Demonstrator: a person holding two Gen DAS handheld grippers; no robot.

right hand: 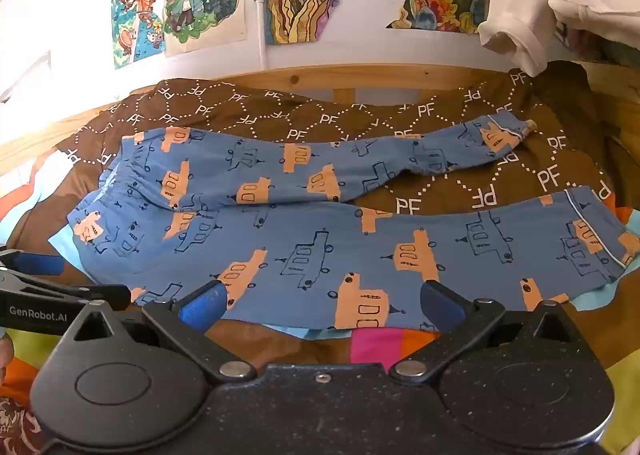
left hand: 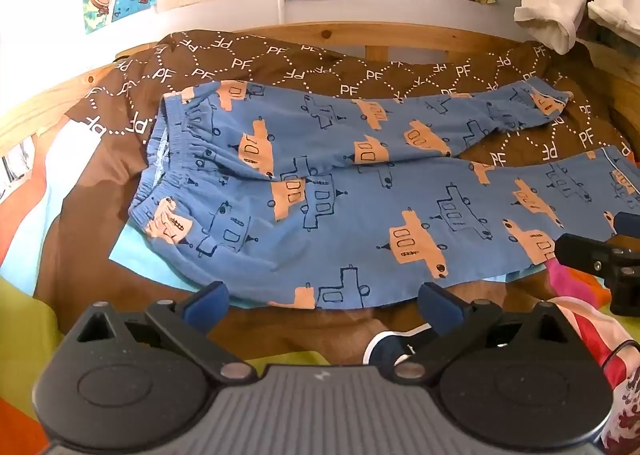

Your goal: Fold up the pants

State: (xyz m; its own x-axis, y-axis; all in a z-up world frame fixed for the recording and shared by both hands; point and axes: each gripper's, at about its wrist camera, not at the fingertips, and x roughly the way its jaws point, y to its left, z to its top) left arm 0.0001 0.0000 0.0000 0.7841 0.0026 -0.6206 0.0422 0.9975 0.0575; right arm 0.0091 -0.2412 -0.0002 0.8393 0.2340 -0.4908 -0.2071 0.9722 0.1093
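Blue cotton pants with orange vehicle prints point(left hand: 340, 191) lay flat, apparently unfolded, on a brown quilt point(left hand: 280, 63); left gripper point(left hand: 324, 301) and right gripper point(right hand: 322, 301) hovered released, grasping nothing.

Both the left gripper point(left hand: 323, 305) and the right gripper point(right hand: 322, 305) are matte black with round side discs, silver pivot screws, and blue-padded fingers point(right hand: 200, 305); white "GenRobot.AI" lettering marks one.

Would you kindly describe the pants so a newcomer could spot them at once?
Start at the wooden bed frame and its brown bedspread printed with white letters. Spread flat on it lie the pants, waistband left: the only blue cloth there, patterned with orange vehicles.
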